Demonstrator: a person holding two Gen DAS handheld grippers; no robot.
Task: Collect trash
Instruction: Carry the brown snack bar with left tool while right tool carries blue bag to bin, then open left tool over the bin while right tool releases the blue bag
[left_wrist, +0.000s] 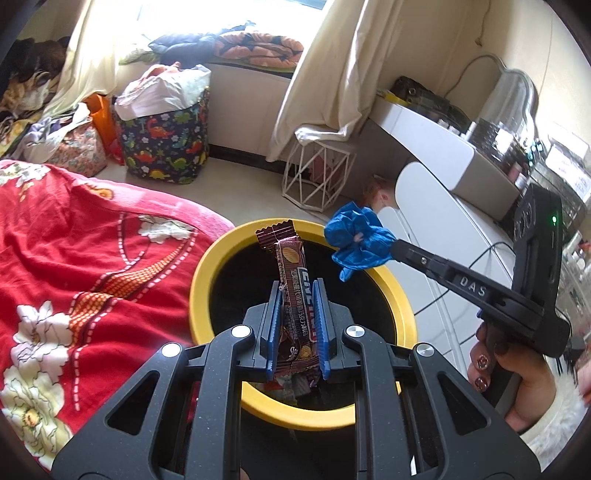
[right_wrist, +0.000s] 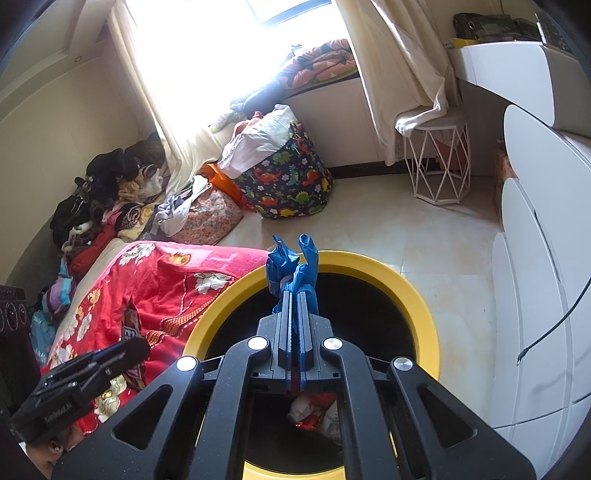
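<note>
1. Left claw (left_wrist: 295, 291) was clamped on a brown snack wrapper (left_wrist: 291, 280), held upright over the yellow-rimmed bin (left_wrist: 207, 258).
2. Right claw (right_wrist: 294, 295) pinched a crumpled blue glove (right_wrist: 291, 264) above the bin's rim at 12 o'clock.
3. Red blanket (left_wrist: 85, 258) lay at the bin's 9 o'clock.

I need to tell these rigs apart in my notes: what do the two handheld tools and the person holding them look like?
Both are matte black plastic with silver screw heads on the linkage arms. The left tool has blue ribbed pads; the right tool bears white "DAS" lettering on one finger and a green light on its body. The hand holding it has dark patterned nail polish and a pale fuzzy sleeve.
</note>
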